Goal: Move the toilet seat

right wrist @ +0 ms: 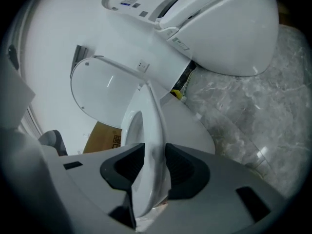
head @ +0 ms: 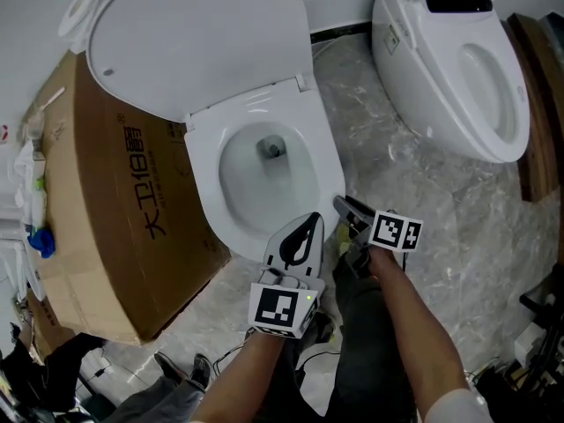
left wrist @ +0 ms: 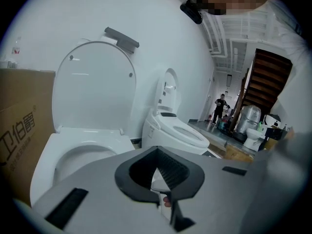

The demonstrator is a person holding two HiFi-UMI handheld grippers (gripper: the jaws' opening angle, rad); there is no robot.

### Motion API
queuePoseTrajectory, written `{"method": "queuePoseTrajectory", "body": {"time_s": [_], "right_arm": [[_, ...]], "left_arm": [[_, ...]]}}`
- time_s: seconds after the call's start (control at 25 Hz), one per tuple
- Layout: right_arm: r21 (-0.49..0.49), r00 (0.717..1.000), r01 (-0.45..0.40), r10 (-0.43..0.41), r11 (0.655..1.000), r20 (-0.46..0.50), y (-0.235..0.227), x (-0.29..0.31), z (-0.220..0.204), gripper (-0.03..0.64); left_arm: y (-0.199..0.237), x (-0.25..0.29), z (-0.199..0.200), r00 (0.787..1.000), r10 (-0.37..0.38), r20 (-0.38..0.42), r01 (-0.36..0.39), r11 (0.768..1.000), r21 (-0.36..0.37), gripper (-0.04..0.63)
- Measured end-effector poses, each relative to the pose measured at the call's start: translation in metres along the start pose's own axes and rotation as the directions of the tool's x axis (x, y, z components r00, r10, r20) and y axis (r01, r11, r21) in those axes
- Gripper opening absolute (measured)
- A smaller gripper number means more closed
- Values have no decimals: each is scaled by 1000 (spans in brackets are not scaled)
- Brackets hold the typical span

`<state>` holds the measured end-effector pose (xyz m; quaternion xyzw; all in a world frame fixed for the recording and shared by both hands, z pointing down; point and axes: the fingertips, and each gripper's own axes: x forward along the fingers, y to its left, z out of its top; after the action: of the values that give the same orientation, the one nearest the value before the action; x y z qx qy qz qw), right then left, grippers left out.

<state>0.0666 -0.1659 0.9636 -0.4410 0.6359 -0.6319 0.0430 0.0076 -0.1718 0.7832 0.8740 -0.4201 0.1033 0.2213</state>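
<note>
Two hand-held grippers at the front of a toilet; the lid stands raised, while the toilet seat lies flat on the bowl; the right gripper has its jaws roughly half apart, straddling the seat's front-right rim, which fills the gap with a pad against each face; the left gripper has its jaws closed together on nothing and is poised just off the front of the bowl. Step in hand, as judged: the hold on the seat's front edge, with the seat at its lowered position; next move, if the seat is to go up: a lift following the arc about the hinge towards the lid; a firm pinch on the smooth rim seems needed, lest it slip and drop.
</note>
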Motion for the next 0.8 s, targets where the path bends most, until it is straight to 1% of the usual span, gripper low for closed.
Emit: {"method": "queuePoseTrajectory", "body": {"time_s": [0.08, 0.24, 0.36, 0.4, 0.44, 0.48, 0.68, 0.8], "right_arm": [[32, 1000, -7, 7, 999, -1, -3, 0, 1, 129], [31, 1000, 14, -14, 999, -9, -8, 3, -1, 130], [70, 1000, 9, -9, 998, -7, -8, 2, -1, 130], [78, 1000, 3, -2, 997, -11, -6, 1, 0, 124], [84, 1000, -8, 9, 996, -18, -4, 0, 0, 88], [88, 999, -19, 21, 996, -26, -1, -2, 0, 79], [105, 997, -47, 54, 993, -63, 13, -11, 3, 72], [125, 995, -66, 75, 990, -67, 29, -20, 7, 71]], "left_arm": [[0, 0, -1, 1000, 1, -5, -1, 1000, 1, 8], [-1, -3, 0, 1000, 5, -8, -5, 1000, -5, 8], [-1, -6, -4, 1000, 10, -20, -10, 1000, -1, 8], [0, -6, -5, 1000, 14, -24, -14, 1000, 3, 8], [1, -7, -5, 1000, 17, -25, -17, 1000, 5, 8], [1, -8, -4, 1000, 20, -24, -20, 1000, 3, 8], [-4, -16, 16, 1000, 28, -11, -28, 1000, -6, 8], [-12, -25, 38, 1000, 29, 9, -29, 999, -14, 8]]}}
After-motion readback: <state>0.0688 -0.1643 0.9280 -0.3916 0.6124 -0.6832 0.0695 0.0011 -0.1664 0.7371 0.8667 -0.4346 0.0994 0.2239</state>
